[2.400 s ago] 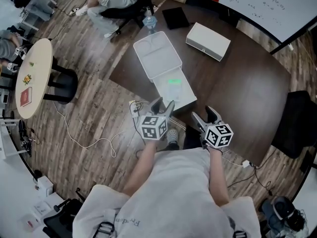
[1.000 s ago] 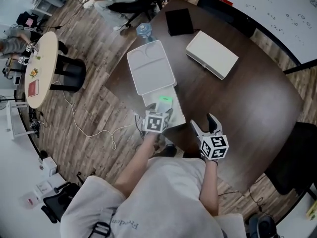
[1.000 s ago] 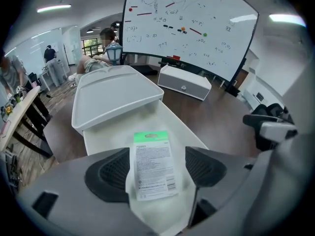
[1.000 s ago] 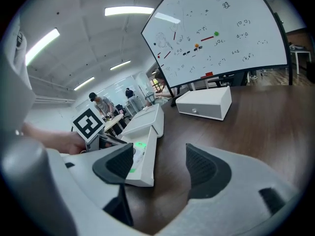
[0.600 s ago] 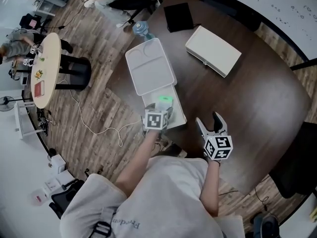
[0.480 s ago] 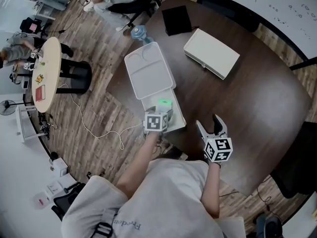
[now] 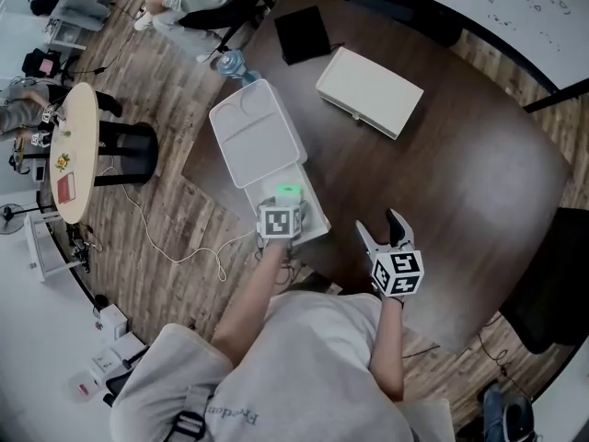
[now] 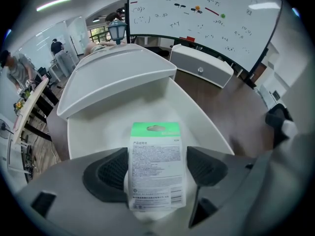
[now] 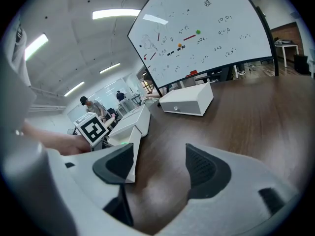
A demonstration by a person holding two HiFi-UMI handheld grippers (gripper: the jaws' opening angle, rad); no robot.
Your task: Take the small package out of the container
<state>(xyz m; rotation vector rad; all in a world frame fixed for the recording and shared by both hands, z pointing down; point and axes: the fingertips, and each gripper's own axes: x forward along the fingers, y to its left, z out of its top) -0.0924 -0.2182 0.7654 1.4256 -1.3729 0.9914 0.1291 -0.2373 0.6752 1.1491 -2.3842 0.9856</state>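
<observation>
Still ungripped, the small package [image 8: 156, 166] is lying in the container [image 8: 199, 113] between the left gripper's [image 8: 157, 170] jaws, which have just been opening wide.

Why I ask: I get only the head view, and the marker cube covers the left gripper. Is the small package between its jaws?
Observer: Yes. The left gripper view shows the small package between the left gripper's jaws, which have just been opening.
Operator: Are they clamping it?
Observer: No, they are open; a gap shows beside the right pad.
Operator: Is it inside the container?
Observer: Yes, it lies on the white container's floor, printed side up.
</observation>
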